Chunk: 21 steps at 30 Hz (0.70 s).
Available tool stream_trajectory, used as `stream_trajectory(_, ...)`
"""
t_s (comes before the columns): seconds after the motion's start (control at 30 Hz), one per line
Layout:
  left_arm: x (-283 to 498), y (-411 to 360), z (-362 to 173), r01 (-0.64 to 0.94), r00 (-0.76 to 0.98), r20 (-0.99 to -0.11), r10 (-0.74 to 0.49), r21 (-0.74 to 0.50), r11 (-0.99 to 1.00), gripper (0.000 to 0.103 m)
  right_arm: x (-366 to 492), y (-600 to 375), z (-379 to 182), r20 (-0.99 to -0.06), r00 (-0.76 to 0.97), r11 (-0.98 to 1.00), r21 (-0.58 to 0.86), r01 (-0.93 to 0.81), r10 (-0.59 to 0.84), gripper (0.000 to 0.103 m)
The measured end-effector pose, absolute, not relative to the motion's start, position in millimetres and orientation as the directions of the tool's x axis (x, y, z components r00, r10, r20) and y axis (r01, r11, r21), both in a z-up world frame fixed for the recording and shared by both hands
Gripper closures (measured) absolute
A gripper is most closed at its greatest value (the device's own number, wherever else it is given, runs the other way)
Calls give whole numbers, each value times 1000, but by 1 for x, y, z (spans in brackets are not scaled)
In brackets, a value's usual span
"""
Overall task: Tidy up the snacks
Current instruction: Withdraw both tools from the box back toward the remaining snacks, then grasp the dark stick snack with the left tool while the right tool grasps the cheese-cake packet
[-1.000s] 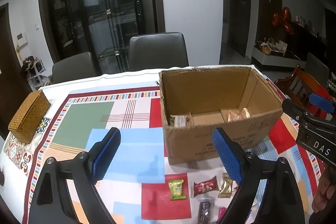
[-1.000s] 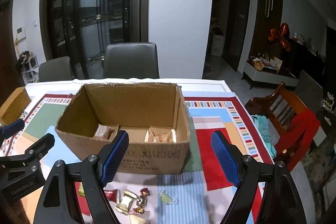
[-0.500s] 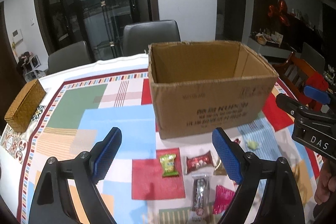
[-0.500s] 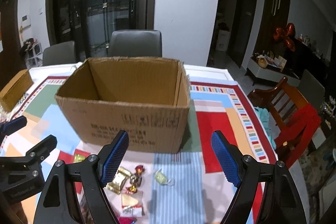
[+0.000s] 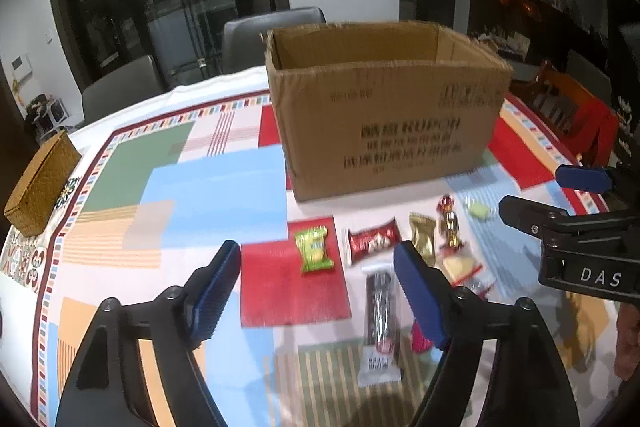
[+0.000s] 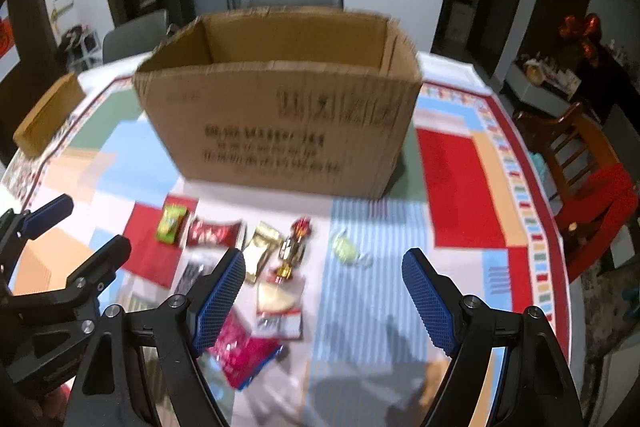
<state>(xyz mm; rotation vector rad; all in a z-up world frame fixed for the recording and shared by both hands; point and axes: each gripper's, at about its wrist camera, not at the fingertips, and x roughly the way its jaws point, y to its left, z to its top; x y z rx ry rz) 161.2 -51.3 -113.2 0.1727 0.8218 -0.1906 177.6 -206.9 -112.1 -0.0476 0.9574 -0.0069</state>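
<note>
An open cardboard box (image 5: 384,115) stands on the patchwork tablecloth; it also shows in the right wrist view (image 6: 280,115). Several wrapped snacks lie in front of it: a green packet (image 5: 314,251) (image 6: 171,223), a red packet (image 5: 372,239) (image 6: 214,233), a gold packet (image 5: 423,237) (image 6: 262,247), a dark bar (image 5: 380,307), a pale green candy (image 6: 345,247) and a pink packet (image 6: 244,351). My left gripper (image 5: 318,297) is open and empty above the snacks. My right gripper (image 6: 324,303) is open and empty, just right of the left one.
A woven box (image 5: 42,183) sits at the table's left edge. Grey chairs (image 5: 272,35) stand behind the table. A wooden chair with a red cushion (image 6: 588,171) stands at the right.
Both grippers have dropped lower and tilted down toward the snacks. The box's inside is now out of sight and more snacks show in front of it.
</note>
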Motion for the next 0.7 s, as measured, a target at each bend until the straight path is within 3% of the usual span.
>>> stream_trajectory(0.27,150,-56,-136,279,607,-785,-121,69,958,29,187,-201,-141,-901,433,999,-14,-46,7,22)
stream_trajectory(0.7,155,-64,-164,310,527,-836,-154,20,950,39,202,-191,-169,-939,343,998,-19,-57,2,22)
